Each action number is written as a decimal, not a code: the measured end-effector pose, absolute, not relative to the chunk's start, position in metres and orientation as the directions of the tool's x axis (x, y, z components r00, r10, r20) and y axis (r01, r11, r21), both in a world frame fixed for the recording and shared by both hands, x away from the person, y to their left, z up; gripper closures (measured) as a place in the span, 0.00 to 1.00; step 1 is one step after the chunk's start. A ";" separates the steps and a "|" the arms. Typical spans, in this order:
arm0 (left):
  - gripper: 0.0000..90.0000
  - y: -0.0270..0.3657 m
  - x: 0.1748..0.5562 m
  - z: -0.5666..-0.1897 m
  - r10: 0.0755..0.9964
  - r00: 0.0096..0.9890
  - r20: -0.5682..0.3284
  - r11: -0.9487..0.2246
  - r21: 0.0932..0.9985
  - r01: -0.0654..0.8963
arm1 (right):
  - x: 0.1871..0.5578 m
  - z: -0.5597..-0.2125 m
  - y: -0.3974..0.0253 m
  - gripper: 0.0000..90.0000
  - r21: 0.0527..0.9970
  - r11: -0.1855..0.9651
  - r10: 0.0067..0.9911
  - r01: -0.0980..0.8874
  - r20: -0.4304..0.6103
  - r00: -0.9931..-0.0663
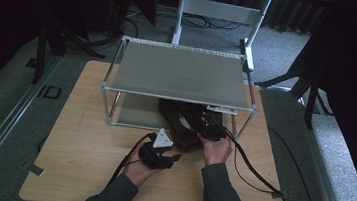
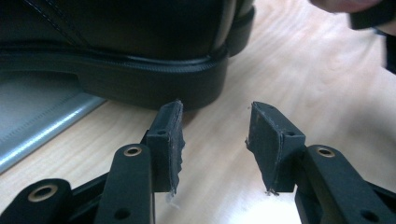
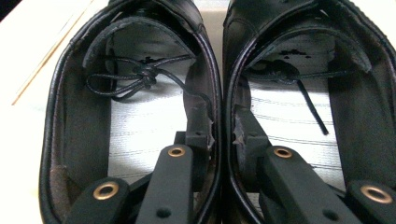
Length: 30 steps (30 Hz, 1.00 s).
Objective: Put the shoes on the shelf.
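A pair of black leather shoes [image 1: 184, 126] stands side by side on the wooden table, toes under the metal rack [image 1: 179, 73]. In the right gripper view, one jaw is inside the left shoe [image 3: 140, 121] and the other inside the right shoe [image 3: 299, 112]. My right gripper [image 3: 223, 133] is shut on their two touching inner walls. It sits over the shoes' heel end [image 1: 210, 128]. Loose laces lie inside both shoes. My left gripper [image 2: 215, 114] is open and holds nothing, just short of a shoe's heel [image 2: 154, 81]. It rests low on the table by the shoes [image 1: 175, 157].
The rack's lower grey plate [image 2: 32, 112] lies left of the heel. Its upper shelf covers the shoes' front part. Bare wooden table [image 1: 83, 171] spreads to the left and front. Black cables [image 1: 254, 171] trail from both grippers across the tabletop.
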<state>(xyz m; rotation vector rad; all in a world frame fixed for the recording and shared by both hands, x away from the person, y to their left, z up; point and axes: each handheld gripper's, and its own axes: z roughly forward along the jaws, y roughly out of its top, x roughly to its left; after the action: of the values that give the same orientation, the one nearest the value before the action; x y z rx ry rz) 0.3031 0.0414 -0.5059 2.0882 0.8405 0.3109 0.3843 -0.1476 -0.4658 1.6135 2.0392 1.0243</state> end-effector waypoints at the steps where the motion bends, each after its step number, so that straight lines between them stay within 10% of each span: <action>1: 0.61 0.041 0.306 -0.507 0.673 0.736 -0.070 -0.419 0.784 0.457 | 0.385 -0.466 -0.146 0.88 0.722 0.091 0.945 0.686 0.155 -0.288; 30: 0.64 0.034 0.368 -0.528 0.766 0.640 -0.057 -0.346 0.803 0.486 | 0.403 -0.493 -0.126 0.88 0.828 -0.005 0.983 0.560 0.106 -0.148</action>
<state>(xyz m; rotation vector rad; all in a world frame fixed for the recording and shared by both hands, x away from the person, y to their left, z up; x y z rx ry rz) 0.3682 0.0342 -0.5278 2.0142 0.9777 0.4209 0.4027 -0.1262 -0.4926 1.5963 1.7508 1.0447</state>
